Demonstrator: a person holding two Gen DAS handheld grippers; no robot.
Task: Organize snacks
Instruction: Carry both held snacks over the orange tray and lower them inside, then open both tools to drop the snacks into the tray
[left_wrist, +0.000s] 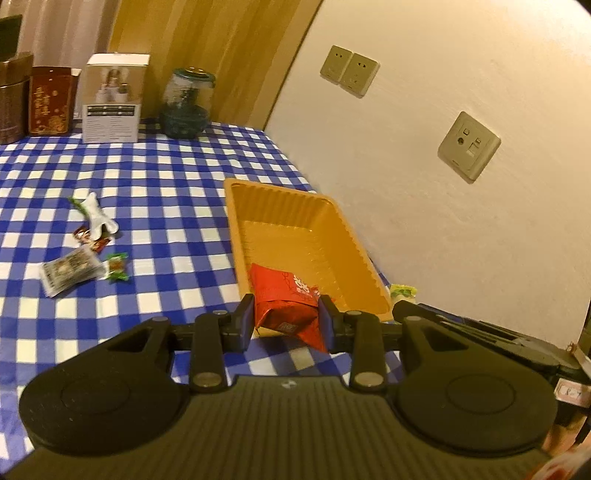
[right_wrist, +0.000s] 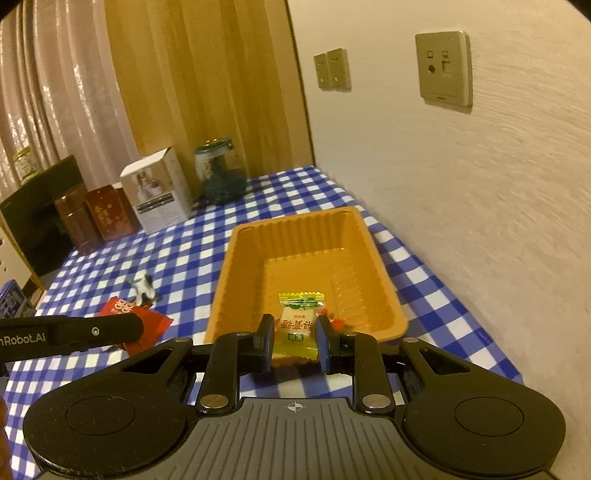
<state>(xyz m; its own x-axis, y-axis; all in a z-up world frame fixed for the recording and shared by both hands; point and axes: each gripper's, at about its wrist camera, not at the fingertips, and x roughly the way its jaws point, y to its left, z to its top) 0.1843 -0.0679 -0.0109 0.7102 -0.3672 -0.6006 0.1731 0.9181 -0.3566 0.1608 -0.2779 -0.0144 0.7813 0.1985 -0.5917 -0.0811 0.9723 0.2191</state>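
my left gripper (left_wrist: 285, 318) clamps a red packet (left_wrist: 286, 301) over the orange tray (left_wrist: 360, 254)'s near rim, long axis slanted. my right gripper (right_wrist: 294, 341) pinches a yellow candy (right_wrist: 297, 325) lengthwise above the near wall; tray floor bare beyond.

Cream wall (left_wrist: 424, 184) — wooden panel (right_wrist: 207, 92)

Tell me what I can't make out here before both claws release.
- Orange tray near wall: right wrist view, hidden behind the yellow candy and right claw.
- Red packet lower end: left wrist view, covered by the left claw.
- Loose snacks: left wrist view, labels too blurred to read.
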